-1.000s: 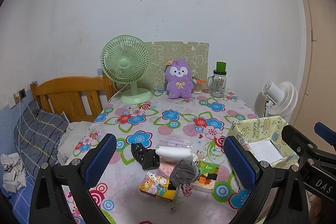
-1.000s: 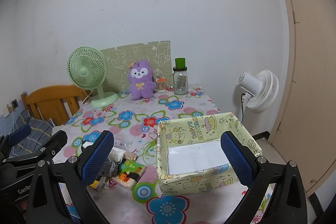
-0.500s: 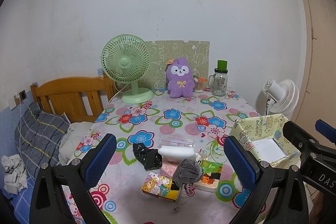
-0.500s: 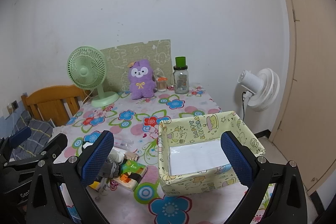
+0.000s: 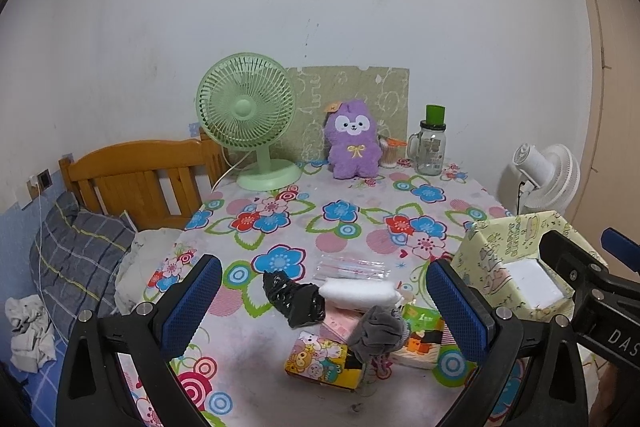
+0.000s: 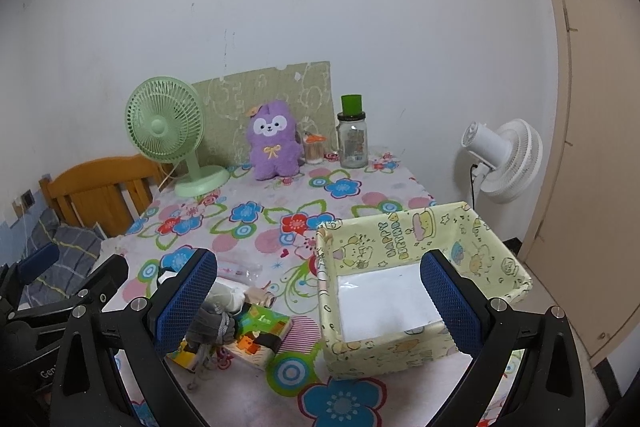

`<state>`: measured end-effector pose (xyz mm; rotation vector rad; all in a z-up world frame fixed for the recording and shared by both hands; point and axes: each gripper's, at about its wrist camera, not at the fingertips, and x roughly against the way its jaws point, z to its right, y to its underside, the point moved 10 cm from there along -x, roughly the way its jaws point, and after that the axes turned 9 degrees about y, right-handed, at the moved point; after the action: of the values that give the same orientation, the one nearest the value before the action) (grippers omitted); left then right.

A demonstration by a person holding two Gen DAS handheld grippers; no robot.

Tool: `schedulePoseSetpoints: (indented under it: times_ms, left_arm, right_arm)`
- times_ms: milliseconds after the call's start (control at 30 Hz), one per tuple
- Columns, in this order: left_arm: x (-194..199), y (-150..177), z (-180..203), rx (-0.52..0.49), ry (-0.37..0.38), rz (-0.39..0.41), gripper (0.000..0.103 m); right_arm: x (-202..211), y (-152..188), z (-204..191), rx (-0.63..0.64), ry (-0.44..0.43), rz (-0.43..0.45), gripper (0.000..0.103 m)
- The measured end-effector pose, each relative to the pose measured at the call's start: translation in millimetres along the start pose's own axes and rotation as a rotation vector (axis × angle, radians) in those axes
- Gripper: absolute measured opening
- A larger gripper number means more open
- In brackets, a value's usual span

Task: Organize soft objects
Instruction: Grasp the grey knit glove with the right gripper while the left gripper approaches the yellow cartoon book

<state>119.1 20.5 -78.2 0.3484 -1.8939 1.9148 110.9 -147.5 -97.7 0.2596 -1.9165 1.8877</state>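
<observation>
A pile lies on the flowered tablecloth: a crumpled black bag, a white soft roll, a grey cloth, a cartoon tissue pack and a colourful pack. A yellow paper box stands open at the right. My left gripper is open above the pile. My right gripper is open above the box's left wall.
A green fan, a purple plush and a glass jar with green lid stand at the table's back. A clear plastic sleeve lies behind the pile. A white floor fan stands at the right, a wooden bed frame at the left.
Both grippers have drawn back and risen slightly; the table and box sit a little lower and farther in view. Nothing was grasped.
</observation>
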Motion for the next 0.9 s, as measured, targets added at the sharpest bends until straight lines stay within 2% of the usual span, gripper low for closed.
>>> schedulePoseSetpoints:
  times_ms: [200,800,900]
  left_arm:
    - [-14.2,10.7,-12.2,0.019,0.001,-0.034,0.102]
    - [-43.3,50.9,-33.7,0.017,0.024,-0.130,0.102]
    - [-49.7,58.3,-36.1,0.030,0.036,-0.148,0.099]
  right_arm:
    - [-13.1,7.0,-13.6,0.006,-0.013,-0.033,0.099]
    - [-41.9,46.9,-74.2,0.095,-0.068,-0.121,0.098]
    - [-47.6,53.3,-85.6,0.114,-0.078,-0.139,0.097]
